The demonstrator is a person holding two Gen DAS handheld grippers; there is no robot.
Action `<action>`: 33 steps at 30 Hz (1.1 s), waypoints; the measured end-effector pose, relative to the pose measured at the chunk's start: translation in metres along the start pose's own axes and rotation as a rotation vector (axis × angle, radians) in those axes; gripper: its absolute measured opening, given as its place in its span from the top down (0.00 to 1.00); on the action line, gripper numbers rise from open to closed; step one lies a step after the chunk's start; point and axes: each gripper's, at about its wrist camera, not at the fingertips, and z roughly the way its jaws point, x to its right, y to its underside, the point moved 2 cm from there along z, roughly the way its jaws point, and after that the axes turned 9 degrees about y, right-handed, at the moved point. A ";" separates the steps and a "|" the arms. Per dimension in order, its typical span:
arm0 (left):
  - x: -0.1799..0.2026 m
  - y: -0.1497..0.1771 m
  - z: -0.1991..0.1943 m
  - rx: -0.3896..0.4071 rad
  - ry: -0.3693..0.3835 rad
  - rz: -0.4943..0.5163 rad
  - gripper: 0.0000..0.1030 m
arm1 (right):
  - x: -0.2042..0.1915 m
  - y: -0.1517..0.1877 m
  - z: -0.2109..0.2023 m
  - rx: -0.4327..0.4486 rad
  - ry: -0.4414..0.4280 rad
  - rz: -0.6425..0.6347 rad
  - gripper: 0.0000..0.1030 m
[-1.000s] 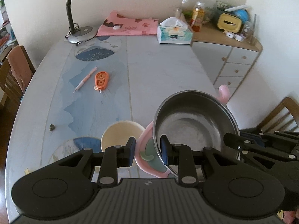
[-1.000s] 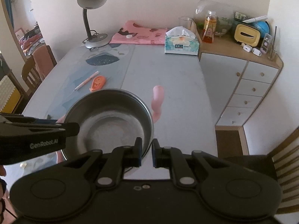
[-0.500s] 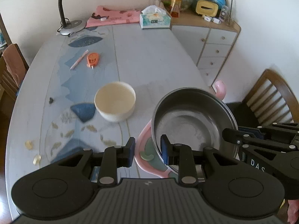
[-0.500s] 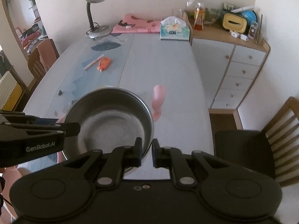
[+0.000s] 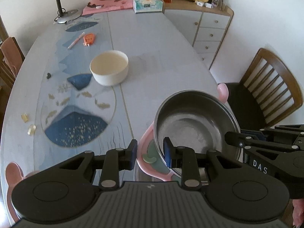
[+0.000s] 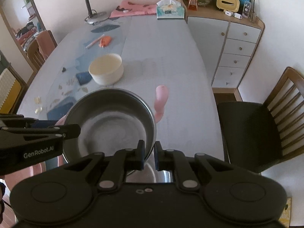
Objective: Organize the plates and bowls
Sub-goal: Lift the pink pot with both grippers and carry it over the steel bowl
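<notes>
Steel bowl [image 5: 193,121] with pink plate [image 5: 147,153] gripped by left tongs [image 5: 149,154], its rim by right tongs [image 6: 149,156]

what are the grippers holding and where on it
Left gripper clamps the pink plate and steel bowl wall together; right gripper pinches the bowl's near rim.

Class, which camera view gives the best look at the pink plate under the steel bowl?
The left wrist view: the pink plate shows its rim and green pattern beside the steel bowl. The right wrist view shows only a pink ear-shaped piece beyond the bowl.
</notes>
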 end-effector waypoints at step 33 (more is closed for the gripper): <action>-0.002 0.078 0.059 -0.118 -0.005 -0.001 0.74 | -0.006 0.063 0.041 -0.102 0.004 -0.051 0.92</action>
